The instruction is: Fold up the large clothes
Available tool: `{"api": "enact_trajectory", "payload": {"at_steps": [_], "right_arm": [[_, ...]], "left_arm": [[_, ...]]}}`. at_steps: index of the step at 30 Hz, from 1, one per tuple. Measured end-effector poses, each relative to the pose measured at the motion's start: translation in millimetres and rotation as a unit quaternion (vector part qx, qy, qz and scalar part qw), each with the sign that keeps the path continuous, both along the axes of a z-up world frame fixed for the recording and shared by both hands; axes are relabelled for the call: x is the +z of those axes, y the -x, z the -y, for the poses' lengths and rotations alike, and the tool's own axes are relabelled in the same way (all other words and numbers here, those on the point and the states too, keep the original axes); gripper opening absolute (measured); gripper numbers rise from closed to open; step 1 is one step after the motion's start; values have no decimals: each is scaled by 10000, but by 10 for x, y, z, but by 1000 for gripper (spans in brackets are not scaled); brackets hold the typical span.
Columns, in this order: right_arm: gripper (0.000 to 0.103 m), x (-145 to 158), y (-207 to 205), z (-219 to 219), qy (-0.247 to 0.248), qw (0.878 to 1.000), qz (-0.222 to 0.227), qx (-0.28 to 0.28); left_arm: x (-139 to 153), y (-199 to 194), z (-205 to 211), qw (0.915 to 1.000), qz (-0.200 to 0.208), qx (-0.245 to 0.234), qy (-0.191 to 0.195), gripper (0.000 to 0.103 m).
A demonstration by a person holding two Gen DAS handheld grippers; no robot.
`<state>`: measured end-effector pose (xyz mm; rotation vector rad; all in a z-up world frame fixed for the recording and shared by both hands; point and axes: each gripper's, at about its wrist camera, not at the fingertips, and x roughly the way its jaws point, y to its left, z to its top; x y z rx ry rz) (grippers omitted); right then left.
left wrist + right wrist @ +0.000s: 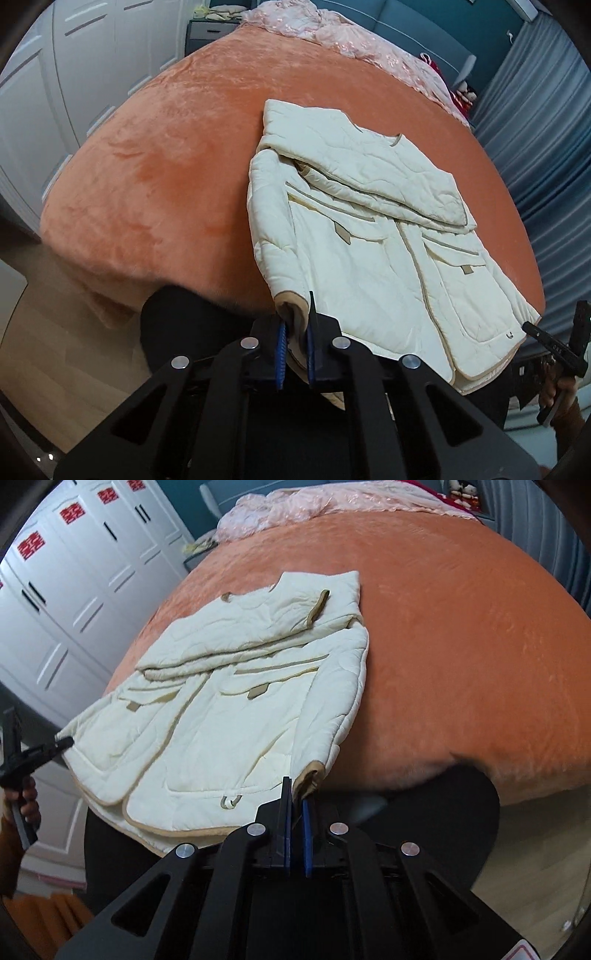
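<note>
- Both grippers are closed on the jacket's hem: our left gripper (pixel 295 343) clamps a tan-edged corner of cloth between its blue pads, and our right gripper (pixel 297 812) clamps a similar tan-edged corner.
- We see the bed (pixel 155 155), covered by an orange plush blanket, filling most of both views; it bears the jacket.
- We note the white wardrobe (pixel 74 590) beside the bed, with red paper cut-outs on its doors, and grey-blue curtains (pixel 546 129) on the opposite side.
- We find a pink crumpled quilt (pixel 332 33) at the far end of the bed, well apart from the jacket.
- We locate the jacket (pixel 369 229), cream and quilted with tan piping, lying front-up near the bed's near edge; one sleeve is folded across its chest, and the hem end hangs over the edge toward us.
- We observe two flap pockets on the front, each with a small tan tab.
- In the left wrist view, the right gripper appears at the far right edge; in the right wrist view, the left gripper appears at the far left edge, held by a hand (pixel 27 801).
</note>
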<state>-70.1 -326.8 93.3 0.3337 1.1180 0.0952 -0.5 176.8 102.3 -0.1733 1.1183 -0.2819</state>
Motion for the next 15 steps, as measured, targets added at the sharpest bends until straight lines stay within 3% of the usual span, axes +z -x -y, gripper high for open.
{"api": "enact_trajectory", "payload": {"at_steps": [3,5,11,15], "right_arm": [[4,108,390,-7,-194,9993,-323,66],[4,202,488,0,-266,9993,-249,-2],[4,632,140,74,-152,9949,937,-339],[4,861,-273,132,-2,9848,1623,-623]], "left_arm": [[147,410,-115,9998,-197,-5,6,7],[237,543,-83,9999,-133,-36,-31,7],[596,245,77,9967,761,128,245,6],[785,-106,132,9890,1406,434,141,6]]}}
